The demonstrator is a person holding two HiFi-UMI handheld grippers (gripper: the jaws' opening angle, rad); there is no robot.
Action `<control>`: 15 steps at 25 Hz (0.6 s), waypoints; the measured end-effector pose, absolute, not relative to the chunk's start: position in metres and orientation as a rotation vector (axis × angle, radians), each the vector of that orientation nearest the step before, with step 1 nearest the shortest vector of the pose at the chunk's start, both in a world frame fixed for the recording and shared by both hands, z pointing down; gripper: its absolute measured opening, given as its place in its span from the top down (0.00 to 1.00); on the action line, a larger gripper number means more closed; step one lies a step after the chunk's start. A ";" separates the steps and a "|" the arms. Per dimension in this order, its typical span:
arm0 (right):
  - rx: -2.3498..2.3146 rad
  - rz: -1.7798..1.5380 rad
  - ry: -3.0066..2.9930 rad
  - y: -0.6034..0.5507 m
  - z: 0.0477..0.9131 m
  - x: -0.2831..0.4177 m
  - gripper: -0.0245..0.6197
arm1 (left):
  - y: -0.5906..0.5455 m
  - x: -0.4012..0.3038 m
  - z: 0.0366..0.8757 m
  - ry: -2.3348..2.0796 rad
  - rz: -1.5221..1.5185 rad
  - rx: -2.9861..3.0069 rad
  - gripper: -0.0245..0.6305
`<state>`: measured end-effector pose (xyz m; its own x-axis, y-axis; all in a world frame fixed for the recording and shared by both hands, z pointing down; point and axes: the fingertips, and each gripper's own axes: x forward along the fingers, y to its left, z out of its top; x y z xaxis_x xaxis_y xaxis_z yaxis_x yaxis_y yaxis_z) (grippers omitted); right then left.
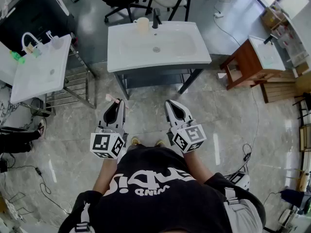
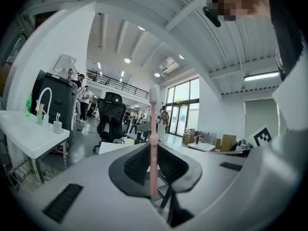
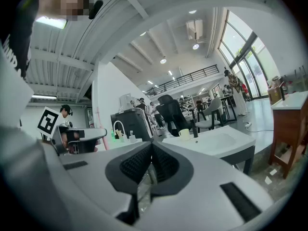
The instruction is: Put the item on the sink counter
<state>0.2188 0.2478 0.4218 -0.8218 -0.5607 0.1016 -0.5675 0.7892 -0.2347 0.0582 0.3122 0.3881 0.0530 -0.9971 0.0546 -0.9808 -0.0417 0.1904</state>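
My left gripper clamps the toothbrush near its lower end, well short of the sink tabletop, right gripper closed empty; I judge so low a grip risks pivoting.

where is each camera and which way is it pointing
Head view: on the head, looking steeply down at the sink; shows shirt, left gripper, right gripper.
Left gripper view: on that gripper, along jaws shut on a toothbrush, toward a chair.
Right gripper view: on that gripper, along shut jaws, toward the sink.
Shared: head and right gripper views both show the cup.
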 end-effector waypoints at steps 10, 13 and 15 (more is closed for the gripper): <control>0.878 0.388 -2.998 0.256 0.414 0.188 0.93 | 0.308 0.041 0.390 -1.995 -0.152 2.158 0.88; 0.879 0.389 -2.988 0.259 0.417 0.174 0.93 | 0.308 0.030 0.394 -1.976 -0.148 2.169 0.88; 0.892 0.371 -2.979 0.259 0.419 0.165 0.93 | 0.307 0.020 0.398 -1.965 -0.140 2.179 0.88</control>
